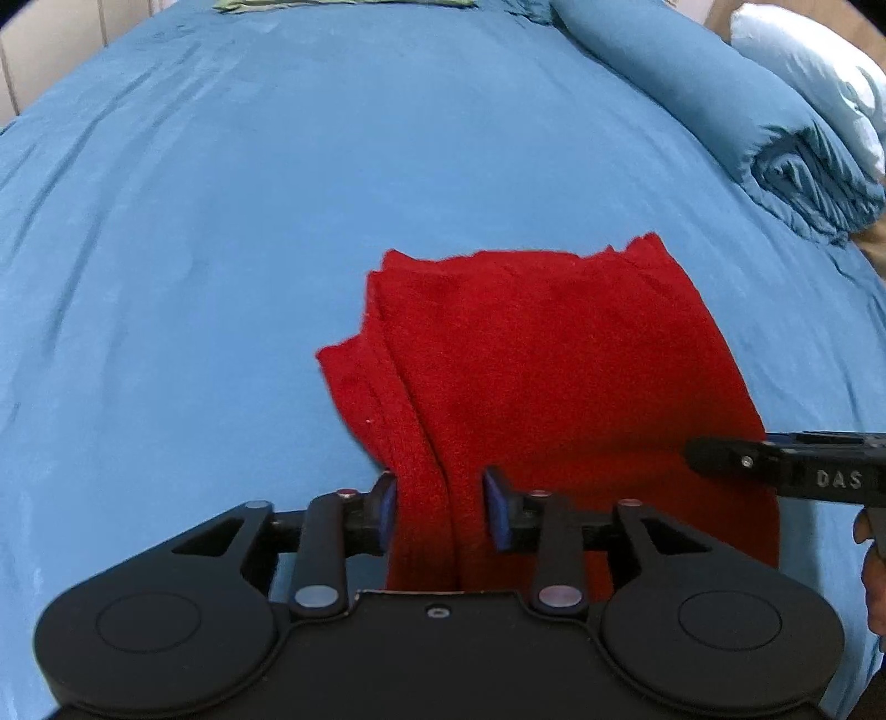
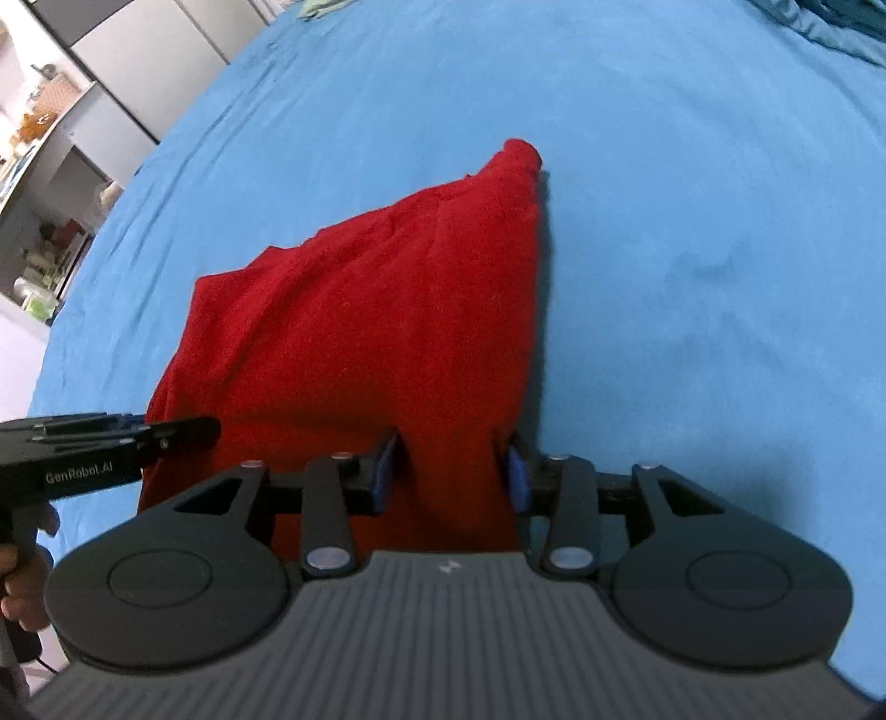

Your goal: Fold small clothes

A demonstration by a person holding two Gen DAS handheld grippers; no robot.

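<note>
My left tool (image 1: 440, 512) stands partly open over the near left edge of the red garment (image 1: 554, 360). Its blue pads (image 1: 387, 512) sit either side of a raised ridge of cloth; the left pad looks to brush the fabric, the right one stands clear of it, so nothing is pinched. My right tool (image 2: 451, 471) is likewise partly open, straddling the near right edge of the red garment (image 2: 360, 332), with a gap showing beside each pad (image 2: 518, 476) and no grip on the cloth. In the left wrist view my right tool (image 1: 786, 465) reaches in from the right edge over the cloth, and in the right wrist view my left tool (image 2: 111, 443) comes in from the left, with my hand (image 2: 22, 576) on its handle.

The garment lies folded in layers on the blue bed sheet (image 1: 277, 221), its stacked edges showing at the left side and its far corner rising to a point. Beyond it, a rolled blue duvet (image 1: 747, 127) lies at the far right of the bed, with a pale pillow (image 1: 819, 72) behind. A green cloth (image 1: 343, 4) lies at the far edge.
</note>
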